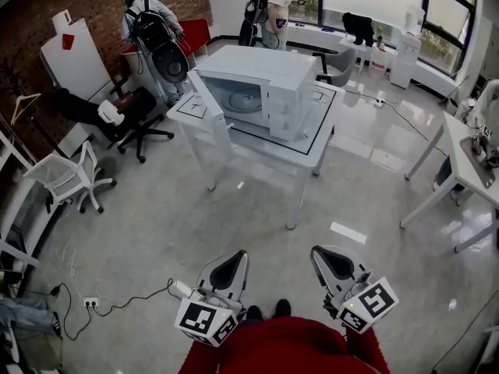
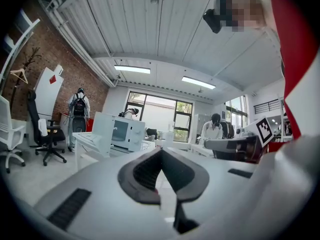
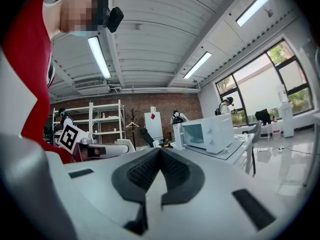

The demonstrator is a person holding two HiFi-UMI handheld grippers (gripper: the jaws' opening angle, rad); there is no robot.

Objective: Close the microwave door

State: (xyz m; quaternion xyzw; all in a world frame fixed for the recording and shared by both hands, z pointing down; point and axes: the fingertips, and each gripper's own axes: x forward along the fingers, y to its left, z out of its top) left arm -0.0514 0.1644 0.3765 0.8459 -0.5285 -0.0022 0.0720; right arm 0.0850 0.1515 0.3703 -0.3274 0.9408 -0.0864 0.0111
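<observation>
1. The microwave (image 1: pixel 265 80) sits on a white worktop (image 1: pixel 316 150) across the floor, well apart from the person. Its door (image 1: pixel 210 107) stands swung wide open, on the left side in the head view.
2. Both tools hang low by the person's body with nothing in them. The left tool (image 1: pixel 231 267) has its jaws pressed together, and the right tool (image 1: pixel 335 263) is closed tip to tip as well.
3. The door looks stiff, light and smooth. I'd say it needs no grasp, only a push on its outer face near the free edge.
4. A tool may skid on that slick plastic, and a hard shove might shift the microwave. The latch probably wants a firm last press.
</observation>
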